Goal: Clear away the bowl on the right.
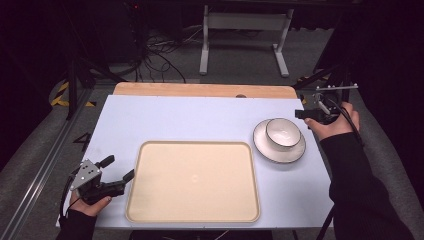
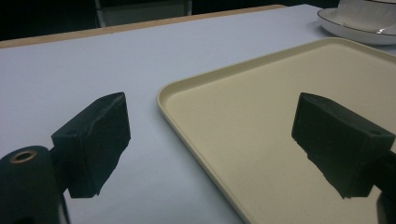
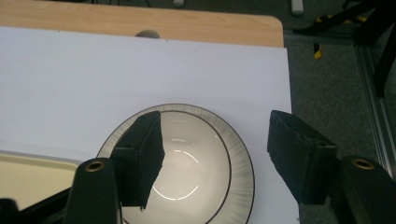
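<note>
A white bowl [image 1: 283,132] with a thin dark line at its rim sits in a white plate [image 1: 278,150], also dark-edged, on the right part of the pale table [image 1: 175,120], just beside the right edge of a cream tray [image 1: 194,181] but apart from it. The right gripper [image 1: 306,114] hangs just beyond the bowl's far right side, held in the person's right hand [image 1: 334,124] at the table's right edge. In the right gripper view it looks down on the bowl [image 3: 187,168] and plate [image 3: 243,163]: one jaw stands over the bowl's inside, the other out past the plate's rim over the bare table [image 3: 140,79], so the jaws stand wide, with nothing pressed between them and the bowl's near wall below the gap. Whether a jaw touches the bowl I cannot tell. The tray lies bare in the middle of the table, nearer the person. At its left edge the left gripper [image 1: 120,170], held in the left hand [image 1: 90,202], rests low by the near left corner; in the left gripper view its jaws are wide apart and grip nothing, one over the table [image 2: 93,70] and one over the tray [image 2: 243,126], with the tray's rim running between them and the plate [image 2: 355,30] at the far right.
</note>
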Motion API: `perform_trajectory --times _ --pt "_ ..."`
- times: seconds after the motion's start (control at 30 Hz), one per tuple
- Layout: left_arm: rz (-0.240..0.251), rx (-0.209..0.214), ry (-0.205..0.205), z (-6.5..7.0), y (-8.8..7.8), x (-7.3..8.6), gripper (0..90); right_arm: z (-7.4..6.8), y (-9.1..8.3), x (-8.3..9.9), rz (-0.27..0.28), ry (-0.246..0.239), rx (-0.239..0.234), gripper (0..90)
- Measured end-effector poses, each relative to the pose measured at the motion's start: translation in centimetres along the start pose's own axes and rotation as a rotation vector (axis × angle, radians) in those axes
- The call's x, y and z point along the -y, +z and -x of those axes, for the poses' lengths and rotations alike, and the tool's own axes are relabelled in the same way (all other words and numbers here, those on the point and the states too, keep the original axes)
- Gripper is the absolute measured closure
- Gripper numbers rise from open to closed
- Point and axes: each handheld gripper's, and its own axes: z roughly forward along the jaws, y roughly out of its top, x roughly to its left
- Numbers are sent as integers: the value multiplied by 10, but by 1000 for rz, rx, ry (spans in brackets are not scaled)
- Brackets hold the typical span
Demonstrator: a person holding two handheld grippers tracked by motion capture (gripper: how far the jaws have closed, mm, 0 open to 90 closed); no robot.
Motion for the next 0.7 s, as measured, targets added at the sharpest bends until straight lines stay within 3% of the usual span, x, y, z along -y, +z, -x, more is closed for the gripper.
perform_trajectory --times 0.2,0.43,0.7 --pt "1 -3 0 0 0 0 125 5 9 -8 -77 2 -3 357" --pt "1 -3 0 0 0 0 125 12 23 -15 -197 16 -41 395" --pt "1 -2 2 -1 0 0 125 19 40 -16 -266 41 -35 405"
